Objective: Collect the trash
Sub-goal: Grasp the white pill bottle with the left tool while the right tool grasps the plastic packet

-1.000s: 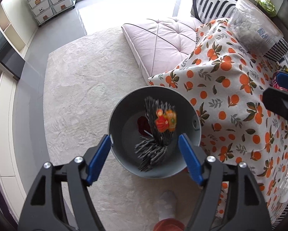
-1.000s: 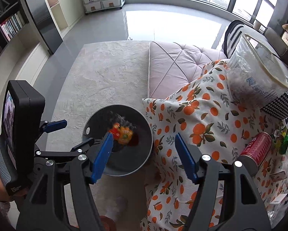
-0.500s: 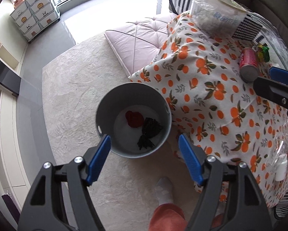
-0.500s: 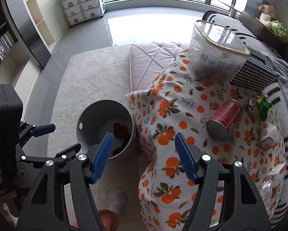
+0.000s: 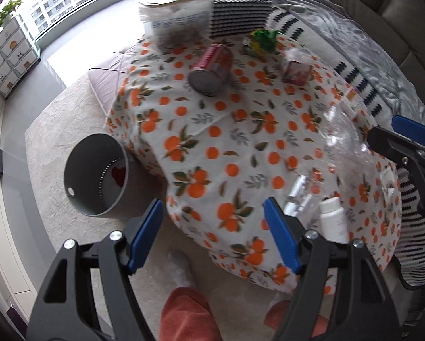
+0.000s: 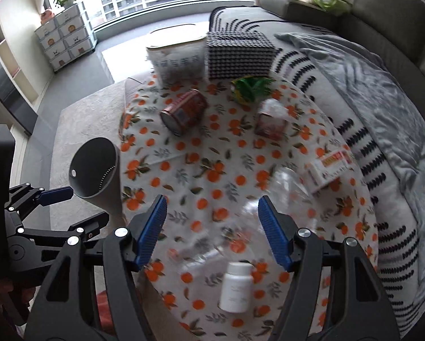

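Observation:
The grey trash bin (image 5: 96, 174) stands on the carpet left of the orange-print table (image 5: 212, 130); red trash shows inside it. It also shows in the right wrist view (image 6: 96, 167). On the table lie a red can (image 6: 184, 112), a green wrapper (image 6: 249, 88), a red packet (image 6: 270, 123), a white box (image 6: 330, 166), a clear plastic bottle (image 6: 269, 199) and a white bottle (image 6: 236, 288). My left gripper (image 5: 214, 227) is open and empty above the table's near edge. My right gripper (image 6: 212, 226) is open and empty above the clear bottle.
A clear tub (image 6: 177, 56) and a black studded box (image 6: 239, 55) stand at the table's far side. A grey blanket (image 6: 383, 91) covers the sofa on the right. A pink cushion (image 5: 107, 81) lies on the carpet behind the table. The person's legs (image 5: 188, 312) are below.
The dark wrapper with orange print dropped into the bin. Both grippers have swung right, away from the bin and over the table; both remain open.

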Available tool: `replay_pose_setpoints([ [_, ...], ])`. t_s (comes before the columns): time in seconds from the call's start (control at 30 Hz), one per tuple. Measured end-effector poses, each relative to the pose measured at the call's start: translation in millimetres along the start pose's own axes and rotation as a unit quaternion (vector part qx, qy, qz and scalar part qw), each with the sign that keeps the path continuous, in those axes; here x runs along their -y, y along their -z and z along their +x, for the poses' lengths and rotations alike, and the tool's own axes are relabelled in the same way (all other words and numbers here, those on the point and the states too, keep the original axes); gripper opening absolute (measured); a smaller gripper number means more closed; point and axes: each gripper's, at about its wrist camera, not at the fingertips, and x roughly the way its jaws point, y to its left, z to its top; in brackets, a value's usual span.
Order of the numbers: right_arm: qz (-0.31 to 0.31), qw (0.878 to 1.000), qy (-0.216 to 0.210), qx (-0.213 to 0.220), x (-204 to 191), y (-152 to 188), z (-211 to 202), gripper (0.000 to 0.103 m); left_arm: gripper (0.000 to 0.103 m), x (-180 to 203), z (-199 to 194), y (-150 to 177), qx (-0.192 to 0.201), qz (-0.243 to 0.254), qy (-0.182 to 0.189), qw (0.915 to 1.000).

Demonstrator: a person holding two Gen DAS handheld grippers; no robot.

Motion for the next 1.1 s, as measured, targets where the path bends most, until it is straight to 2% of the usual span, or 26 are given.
replay_pose_setpoints([
  [0.23,0.043,0.998,0.038,-0.012,101,67,-29,0.064,0.073,111,3,22,-0.003,0.037,0.023,0.9991],
  [0.5,0.039,0.998,0.042,-0.031,168,123,-16,0.064,0.073,192,26,49,-0.009,0.032,0.023,0.9992],
  [0.63,0.03,0.998,0.037,-0.044,186,141,9,0.064,0.073,207,53,58,-0.02,0.017,0.017,0.9995],
  [0.83,0.019,0.998,0.029,-0.059,195,158,54,0.062,0.073,204,95,65,-0.031,-0.006,-0.002,0.9995],
  [1.0,0.009,0.997,0.026,-0.07,195,163,80,0.057,0.074,200,116,67,-0.033,-0.016,-0.012,0.9993],
  [1.1,0.002,0.996,0.027,-0.083,194,168,92,0.048,0.074,198,125,68,-0.037,-0.021,-0.016,0.999],
])
